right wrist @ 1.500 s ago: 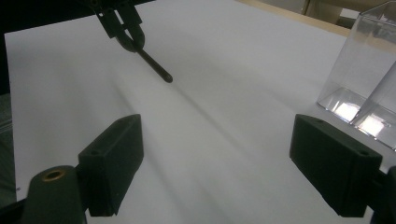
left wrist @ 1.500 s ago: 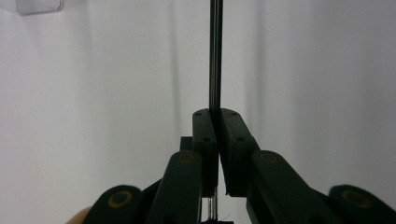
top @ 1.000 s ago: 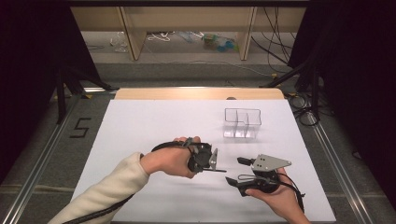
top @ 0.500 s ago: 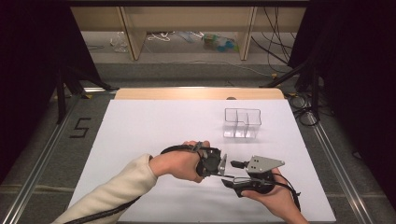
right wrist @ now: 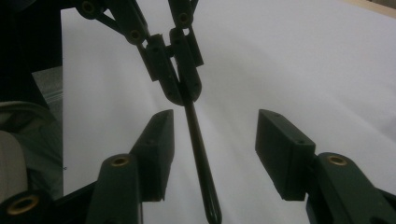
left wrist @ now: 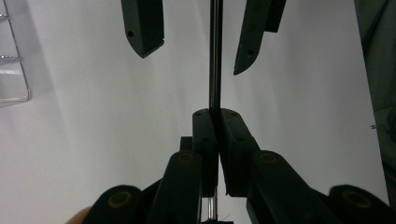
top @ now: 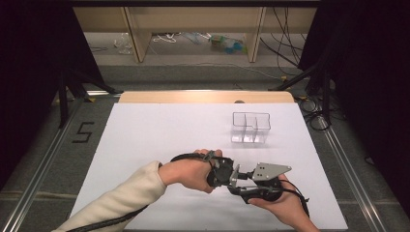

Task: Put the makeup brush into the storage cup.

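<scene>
L gripper (top: 231, 175), near front edge of the white table (top: 159, 130), is clamped tight on a thin dark metal rod (left wrist: 215, 56) — pads pinch it partway along, in the L gripper view the rod runs on straight up past the pads and a short bit shows below them too. Rod's long axis follows the L jaws' own line; in the high view that's roughly L-to-R, level-ish, free end pointing at the R gripper (top: 241, 186).

R gripper sits just beside, nose to nose w/ the L one. Its jaws have just been closing, rod between them but pads not on it yet — in the R gripper view (right wrist: 212, 149) the rod's tapered, rounded tip lies nearer the one pad, clear gap to the other. Looks like a hand-over: R needs to centre on the rod, then close across its axis.

Clear divided box (top: 250, 128) stands well apart, farther back, right of centre.
</scene>
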Demonstrator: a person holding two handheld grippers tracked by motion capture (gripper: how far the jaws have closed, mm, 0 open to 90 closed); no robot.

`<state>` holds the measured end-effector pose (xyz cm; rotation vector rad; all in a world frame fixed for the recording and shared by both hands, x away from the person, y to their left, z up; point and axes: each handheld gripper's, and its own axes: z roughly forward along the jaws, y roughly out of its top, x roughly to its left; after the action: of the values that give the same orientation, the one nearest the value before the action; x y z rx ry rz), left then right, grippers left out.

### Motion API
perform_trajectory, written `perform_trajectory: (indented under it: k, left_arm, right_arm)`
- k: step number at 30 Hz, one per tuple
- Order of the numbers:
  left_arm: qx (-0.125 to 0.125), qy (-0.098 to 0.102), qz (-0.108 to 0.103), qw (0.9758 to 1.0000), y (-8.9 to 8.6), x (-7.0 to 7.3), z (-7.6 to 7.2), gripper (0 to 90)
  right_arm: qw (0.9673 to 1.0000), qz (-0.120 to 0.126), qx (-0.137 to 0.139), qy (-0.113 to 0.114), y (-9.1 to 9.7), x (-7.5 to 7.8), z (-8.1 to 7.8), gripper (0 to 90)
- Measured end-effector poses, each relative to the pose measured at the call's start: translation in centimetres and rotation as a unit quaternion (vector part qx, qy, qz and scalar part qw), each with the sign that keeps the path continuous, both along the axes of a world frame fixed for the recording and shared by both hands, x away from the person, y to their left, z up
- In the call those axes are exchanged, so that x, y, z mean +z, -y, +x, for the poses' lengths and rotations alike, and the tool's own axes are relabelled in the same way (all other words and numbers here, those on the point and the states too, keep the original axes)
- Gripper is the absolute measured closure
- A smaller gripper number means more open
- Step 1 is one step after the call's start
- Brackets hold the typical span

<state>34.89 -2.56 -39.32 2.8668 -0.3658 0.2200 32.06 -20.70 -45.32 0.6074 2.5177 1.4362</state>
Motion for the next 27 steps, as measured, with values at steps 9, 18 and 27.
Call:
perform_trajectory:
  k: [9, 18, 27]
  left_arm:
    - [0.000, 0.005, 0.004, 1.0000, 0.13, 0.12, -0.30, 85.3]
    - [-0.010, 0.007, 0.001, 0.9999, 0.25, 0.33, -0.50, 85.3]
    - [-0.020, 0.011, 0.000, 0.9997, 0.26, 0.28, -0.62, 85.3]
  right_arm:
    - [0.9998, -0.013, 0.018, -0.001, -0.23, -0.13, -0.15, 59.6]
    - [0.9990, -0.025, 0.036, -0.001, -0.26, -0.21, -0.24, 72.3]
    - [0.9986, -0.029, 0.044, 0.000, -0.27, -0.19, -0.40, 83.8]
